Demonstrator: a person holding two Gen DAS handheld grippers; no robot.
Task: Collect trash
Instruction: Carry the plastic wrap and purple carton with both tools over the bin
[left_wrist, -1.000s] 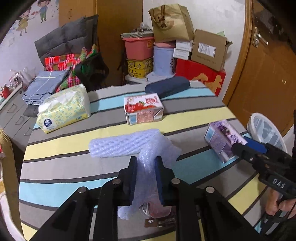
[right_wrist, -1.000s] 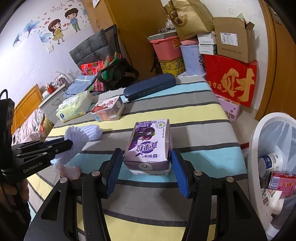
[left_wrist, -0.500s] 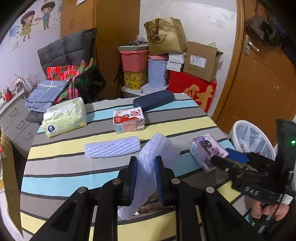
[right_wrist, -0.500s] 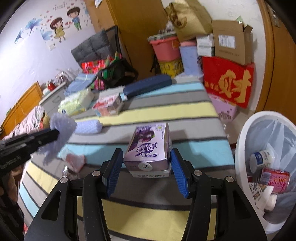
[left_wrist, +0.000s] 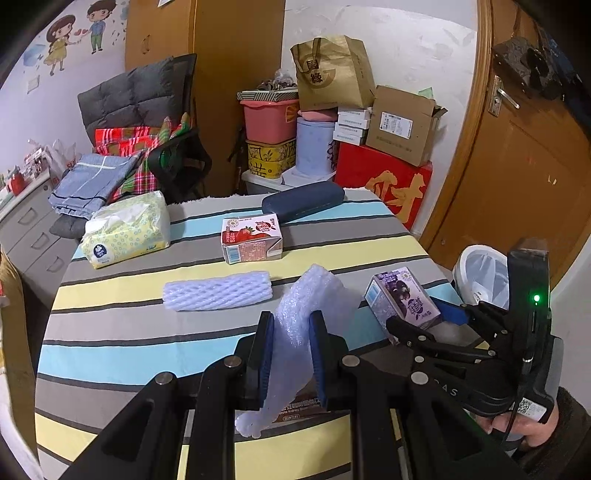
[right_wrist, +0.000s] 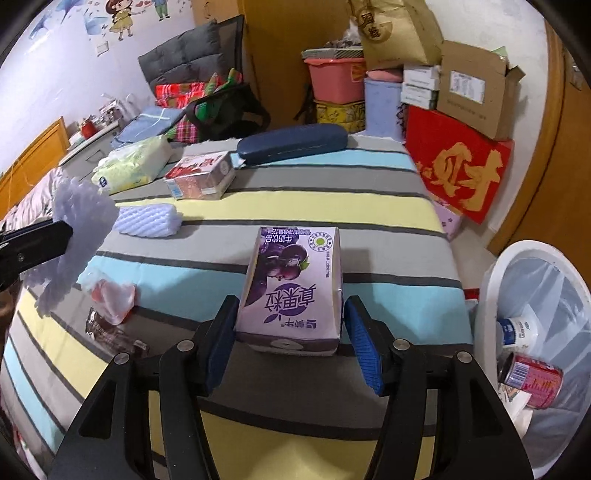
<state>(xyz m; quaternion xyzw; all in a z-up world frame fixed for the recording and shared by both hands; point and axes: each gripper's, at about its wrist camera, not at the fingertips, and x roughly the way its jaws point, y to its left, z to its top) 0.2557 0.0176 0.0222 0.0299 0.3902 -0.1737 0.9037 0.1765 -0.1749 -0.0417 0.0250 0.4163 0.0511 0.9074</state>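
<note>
Foam wrap (left_wrist: 295, 332) hangs pinched in the left tongs (left_wrist: 291, 347), lifted for the bin (right_wrist: 532, 332). Beside the bin, the right tongs (right_wrist: 290, 343) are opening around the purple carton (right_wrist: 291, 288), its pads clear.

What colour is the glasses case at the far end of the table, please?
Dark navy blue; the glasses case shows best in the right wrist view.

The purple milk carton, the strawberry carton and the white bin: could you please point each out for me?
purple milk carton (right_wrist: 291, 291), right wrist view, middle of its printed top face.
strawberry carton (left_wrist: 251, 240), left wrist view, middle of its front.
white bin (right_wrist: 491, 295), right wrist view, left rim.
</note>
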